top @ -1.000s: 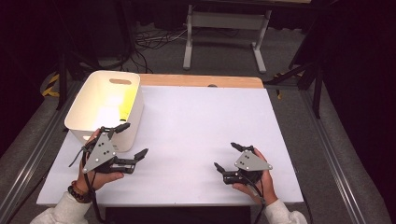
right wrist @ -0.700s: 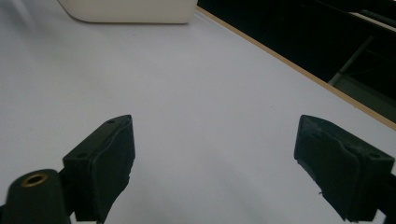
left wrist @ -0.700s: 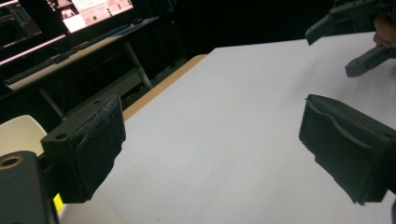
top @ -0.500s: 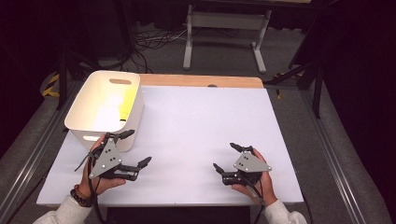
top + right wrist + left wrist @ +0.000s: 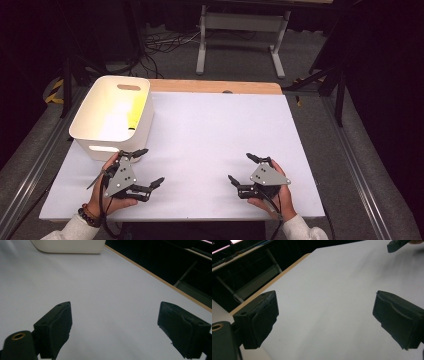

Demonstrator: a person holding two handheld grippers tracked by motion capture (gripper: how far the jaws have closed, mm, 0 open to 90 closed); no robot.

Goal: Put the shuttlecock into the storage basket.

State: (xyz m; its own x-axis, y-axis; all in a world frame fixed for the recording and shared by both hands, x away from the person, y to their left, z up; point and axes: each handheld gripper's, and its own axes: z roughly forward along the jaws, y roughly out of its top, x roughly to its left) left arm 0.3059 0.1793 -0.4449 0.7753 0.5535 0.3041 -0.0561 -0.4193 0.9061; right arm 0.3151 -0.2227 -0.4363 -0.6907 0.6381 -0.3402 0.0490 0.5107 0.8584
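So the main change over the last second is on the left side: the left claw [image 5: 148,166] has pulled back from the white plastic bin [image 5: 112,116] toward the near edge of the white table [image 5: 215,135]. A second ago it was tucked right up against the bin's near wall; now it sits a bit nearer the person and apart from the bin, though its far jaw tip is still close to the wall. The right claw [image 5: 241,169] has barely budged, it's parked at the near right of the table same as before.

Both claws are spread wide and holding nothing. In the left gripper view the two black padded jaws stand far apart with only bare table between them, and the right gripper view shows the same, with the bottom of the bin [image 5: 68,246] visible at the far end of the table surface.

The bin itself hasn't moved: far left part of the table, upright, oval handle cutout on the far wall. There's something yellow [image 5: 134,112] inside against the right wall, can't really tell what it is, a flat sheet or card maybe.

My read: the left hand backing off empty with something already sitting in the bin looks like a drop-off just finished, and both hands are settling into a rest pose at the near edge. Nothing else on the table to grab.
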